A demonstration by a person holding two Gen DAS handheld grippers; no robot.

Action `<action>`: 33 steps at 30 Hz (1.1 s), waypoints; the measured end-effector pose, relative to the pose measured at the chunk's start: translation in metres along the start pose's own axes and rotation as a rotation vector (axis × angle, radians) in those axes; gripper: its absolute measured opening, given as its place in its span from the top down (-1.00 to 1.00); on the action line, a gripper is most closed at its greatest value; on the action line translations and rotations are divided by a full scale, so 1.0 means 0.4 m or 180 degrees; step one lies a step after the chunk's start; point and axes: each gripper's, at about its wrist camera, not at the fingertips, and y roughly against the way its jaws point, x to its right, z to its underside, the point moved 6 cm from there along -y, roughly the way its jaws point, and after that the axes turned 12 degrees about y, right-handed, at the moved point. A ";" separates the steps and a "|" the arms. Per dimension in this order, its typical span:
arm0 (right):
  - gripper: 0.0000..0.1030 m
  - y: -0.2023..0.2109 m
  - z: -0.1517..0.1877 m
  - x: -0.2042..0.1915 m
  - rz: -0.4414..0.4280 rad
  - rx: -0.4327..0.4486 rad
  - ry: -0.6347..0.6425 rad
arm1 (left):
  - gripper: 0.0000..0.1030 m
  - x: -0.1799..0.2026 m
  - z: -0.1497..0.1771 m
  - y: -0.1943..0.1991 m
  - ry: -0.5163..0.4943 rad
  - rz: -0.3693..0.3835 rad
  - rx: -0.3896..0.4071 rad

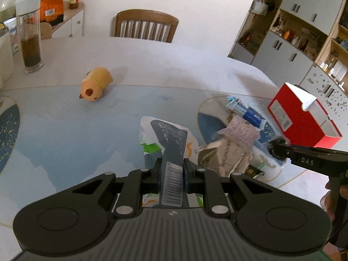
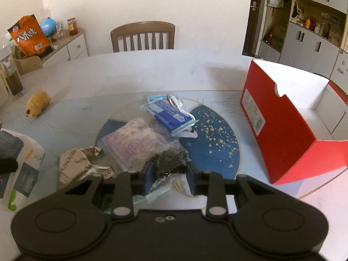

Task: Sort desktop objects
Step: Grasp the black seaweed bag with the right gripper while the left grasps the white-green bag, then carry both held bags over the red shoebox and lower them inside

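- A home dining room: a wooden slat-back chair [image 2: 142, 36] is drawn up to the far side of a rounded white counter [image 2: 152, 69] under a blue patterned cover.
- Open wall shelving with grey cupboard doors [image 1: 302, 19] holds bottles, jars and small ornaments.
- A low white sideboard [image 2: 71, 45] against the wall carries an orange snack bag [image 2: 28, 35] and a sauce jar [image 2: 72, 26].
- A door with a handle [image 2: 253, 6] stands beside the shelving.

Pale table [image 2: 152, 65] (blue mat [image 2: 217, 134]): packets [image 2: 139, 139], red box [image 2: 282, 134], toy [image 2: 37, 105].
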 end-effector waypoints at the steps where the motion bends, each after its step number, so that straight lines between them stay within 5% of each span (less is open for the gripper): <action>1: 0.39 0.007 -0.001 0.000 0.0006 0.0017 -0.0007 | 0.67 0.004 -0.002 0.003 -0.0013 0.0024 0.0007; 20: 0.39 0.132 -0.012 0.024 -0.0021 0.0282 -0.0257 | 0.67 0.145 -0.025 0.024 -0.0349 0.0350 0.0041; 33: 0.39 0.150 -0.055 0.166 -0.0195 0.0390 -0.0230 | 0.67 0.353 -0.067 -0.032 -0.0390 0.0452 0.0065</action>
